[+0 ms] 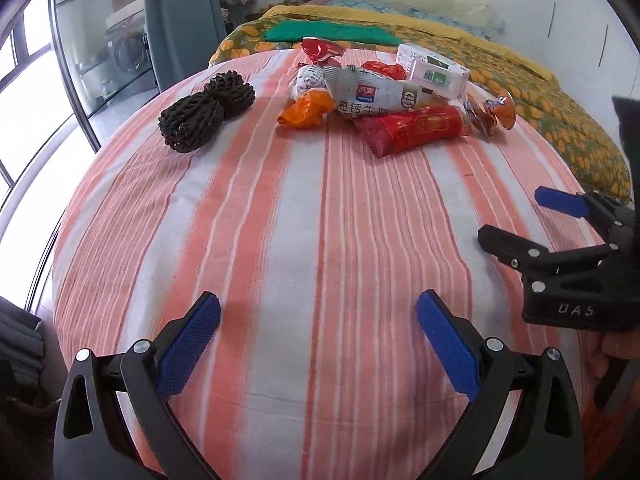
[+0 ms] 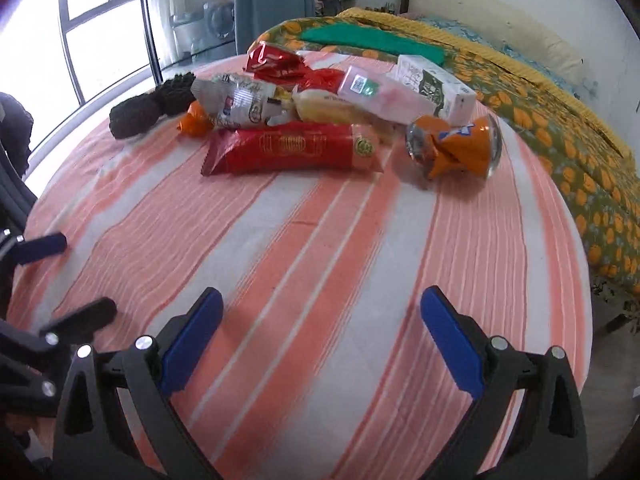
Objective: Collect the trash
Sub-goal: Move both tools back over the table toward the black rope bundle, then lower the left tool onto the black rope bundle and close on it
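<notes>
Wide bare stretch of striped cloth (image 1: 304,240) ahead of both tools, woven and ribbed, falling away at a rounded edge toward the window. Left gripper (image 1: 318,320) spread wide, holding nothing. Right gripper (image 2: 322,320) likewise spread wide, empty. Far side: heaped trash, namely a glossy red wrapper (image 2: 292,148), a crushed orange can (image 2: 456,148), a white carton (image 2: 436,88). Beside the heap, two knobbly dark balls (image 1: 204,108).

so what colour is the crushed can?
Orange with a blue logo, crushed can; clearest in the right wrist view.
</notes>
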Demonstrator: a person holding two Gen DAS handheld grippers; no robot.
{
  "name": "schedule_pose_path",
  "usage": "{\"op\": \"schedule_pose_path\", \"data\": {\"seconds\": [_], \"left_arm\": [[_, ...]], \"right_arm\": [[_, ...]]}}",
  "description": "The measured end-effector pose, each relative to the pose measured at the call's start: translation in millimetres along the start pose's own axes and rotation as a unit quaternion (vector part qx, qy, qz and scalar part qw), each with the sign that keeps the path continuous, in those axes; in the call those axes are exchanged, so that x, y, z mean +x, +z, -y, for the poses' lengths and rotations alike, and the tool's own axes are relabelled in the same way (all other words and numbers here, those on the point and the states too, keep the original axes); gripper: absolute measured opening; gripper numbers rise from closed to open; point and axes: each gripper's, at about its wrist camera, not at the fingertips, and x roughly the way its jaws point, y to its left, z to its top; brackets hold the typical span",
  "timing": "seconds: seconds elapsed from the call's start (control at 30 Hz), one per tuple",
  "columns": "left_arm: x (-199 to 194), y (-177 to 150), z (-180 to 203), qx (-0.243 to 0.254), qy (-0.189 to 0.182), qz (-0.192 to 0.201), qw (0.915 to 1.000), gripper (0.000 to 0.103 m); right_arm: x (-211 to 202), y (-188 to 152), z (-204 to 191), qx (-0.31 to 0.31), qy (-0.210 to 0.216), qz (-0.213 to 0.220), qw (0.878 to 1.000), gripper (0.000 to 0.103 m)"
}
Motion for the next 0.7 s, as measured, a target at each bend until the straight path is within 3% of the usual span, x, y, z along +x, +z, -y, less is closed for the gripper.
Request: {"op": "schedule_pose_path", "data": {"seconds": [0.13,0.27,0.53,0.57,0.67,0.7], "left_arm": [[6.7,20.3,-23.4,-0.004,0.013,0.007,0.9999,0.098],[16.2,56.6,-56.5,-0.005,0.029,0.026,0.9992,0.098],[60.4,135.0,-84.6,0.038,0.027,-0.006,0.9989,0.096],[67.8,141.4,-85.1,0.042,0.024,-0.016,0.9987,0.093],[81.4,148.7,-85.8,0.046,0.023,-0.036,0.998,0.072],[84.5,150.1,-85.4,0.045,0.021,-0.04,0.998,0.06]], "right_arm": [[3.4,-0.1,8.2,0.02,0.02,-0.008,1.0,0.098],[3.1,0.5,6.5,0.017,0.013,-0.008,1.0,0.098],[3.0,0.2,6.5,0.018,0.013,-0.007,1.0,0.098],[2.9,0.2,6.4,0.018,0.013,-0.007,1.0,0.098],[2.9,0.2,6.5,0.018,0.013,-0.007,1.0,0.098],[2.9,0.2,6.5,0.018,0.013,-0.007,1.0,0.098]]}}
